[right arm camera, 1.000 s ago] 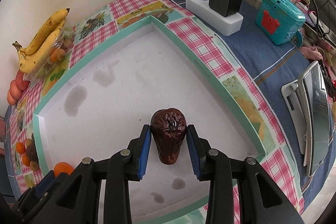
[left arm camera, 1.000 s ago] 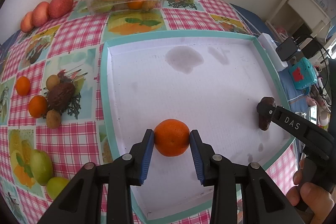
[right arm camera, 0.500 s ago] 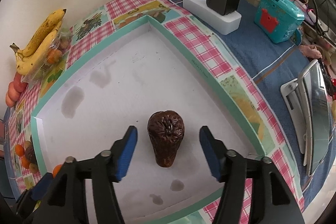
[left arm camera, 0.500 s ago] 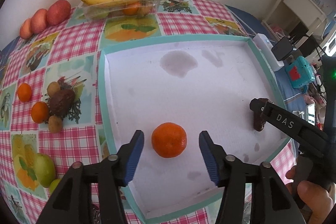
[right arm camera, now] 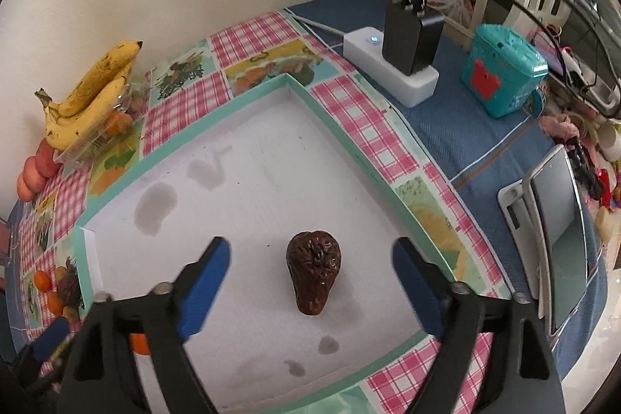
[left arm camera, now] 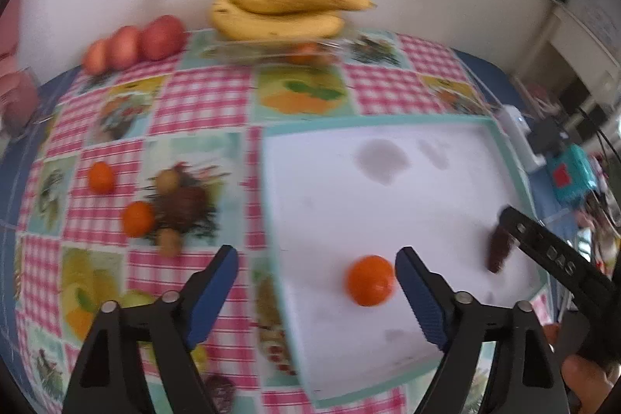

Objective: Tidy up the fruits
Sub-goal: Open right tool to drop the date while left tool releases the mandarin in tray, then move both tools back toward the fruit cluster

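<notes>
An orange (left arm camera: 369, 280) lies on the white floor of the teal-rimmed tray (left arm camera: 388, 121), near its front left. My left gripper (left arm camera: 316, 291) is wide open and empty, over the tray's left rim, with the orange just inside its right finger. A dark brown wrinkled fruit (right arm camera: 313, 270) lies in the tray (right arm camera: 349, 142) near its front right. My right gripper (right arm camera: 310, 282) is wide open around it without touching. The brown fruit (left arm camera: 498, 251) and the right gripper's arm also show in the left wrist view.
On the checked cloth left of the tray lie two oranges (left arm camera: 137, 218), small brown fruits and a dark fruit (left arm camera: 182, 204). Bananas (left arm camera: 279, 12) on a clear box and red apples (left arm camera: 161, 37) stand at the back. A power strip (right arm camera: 392, 72), teal box (right arm camera: 502, 70) and tablet (right arm camera: 555, 235) sit right.
Both grippers opened and let go of their fruits, which now lie in the tray. The left gripper has swung left, over the tray's left rim; the right gripper has opened wider.
</notes>
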Demonstrator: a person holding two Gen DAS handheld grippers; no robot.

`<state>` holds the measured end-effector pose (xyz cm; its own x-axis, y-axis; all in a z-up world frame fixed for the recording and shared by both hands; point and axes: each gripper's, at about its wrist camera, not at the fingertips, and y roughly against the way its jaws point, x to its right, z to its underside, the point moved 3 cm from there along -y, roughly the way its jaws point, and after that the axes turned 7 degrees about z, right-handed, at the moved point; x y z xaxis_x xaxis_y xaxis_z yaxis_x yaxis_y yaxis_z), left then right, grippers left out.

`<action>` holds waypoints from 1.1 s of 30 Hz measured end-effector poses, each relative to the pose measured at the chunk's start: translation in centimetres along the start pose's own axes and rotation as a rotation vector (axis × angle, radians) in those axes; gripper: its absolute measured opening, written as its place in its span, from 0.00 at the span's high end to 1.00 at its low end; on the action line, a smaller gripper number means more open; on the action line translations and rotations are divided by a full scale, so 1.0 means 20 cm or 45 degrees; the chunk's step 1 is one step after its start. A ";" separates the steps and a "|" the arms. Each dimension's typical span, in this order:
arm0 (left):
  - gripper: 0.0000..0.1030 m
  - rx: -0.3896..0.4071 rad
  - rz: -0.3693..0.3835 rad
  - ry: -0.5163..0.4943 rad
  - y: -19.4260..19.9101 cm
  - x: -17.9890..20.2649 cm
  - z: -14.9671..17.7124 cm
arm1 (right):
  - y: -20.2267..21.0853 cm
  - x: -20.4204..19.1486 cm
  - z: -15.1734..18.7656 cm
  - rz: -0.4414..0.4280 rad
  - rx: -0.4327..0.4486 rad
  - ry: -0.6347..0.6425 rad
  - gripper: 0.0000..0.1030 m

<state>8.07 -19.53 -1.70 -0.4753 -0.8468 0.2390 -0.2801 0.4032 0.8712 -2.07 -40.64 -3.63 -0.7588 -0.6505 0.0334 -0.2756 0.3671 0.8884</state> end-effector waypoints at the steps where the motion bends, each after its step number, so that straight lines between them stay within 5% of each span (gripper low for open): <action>1: 0.16 0.011 -0.020 0.021 0.02 -0.04 -0.01 | 0.00 -0.01 0.00 -0.010 -0.002 0.004 0.11; 9: 0.00 0.140 -0.105 0.158 0.15 -0.31 -0.07 | 0.07 -0.09 0.01 -0.049 0.068 0.063 0.11; 25: 0.00 0.396 -0.227 0.278 0.37 -0.66 -0.08 | 0.16 -0.30 0.04 -0.212 0.175 0.182 0.11; 33: 0.00 0.376 -0.232 0.324 0.39 -0.80 -0.07 | 0.15 -0.41 0.08 -0.245 0.153 0.223 0.11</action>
<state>14.74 -3.42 1.84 -0.1853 -0.9569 0.2234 -0.5847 0.2901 0.7576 2.30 -33.18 -1.88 -0.5750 -0.8170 -0.0425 -0.4807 0.2954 0.8256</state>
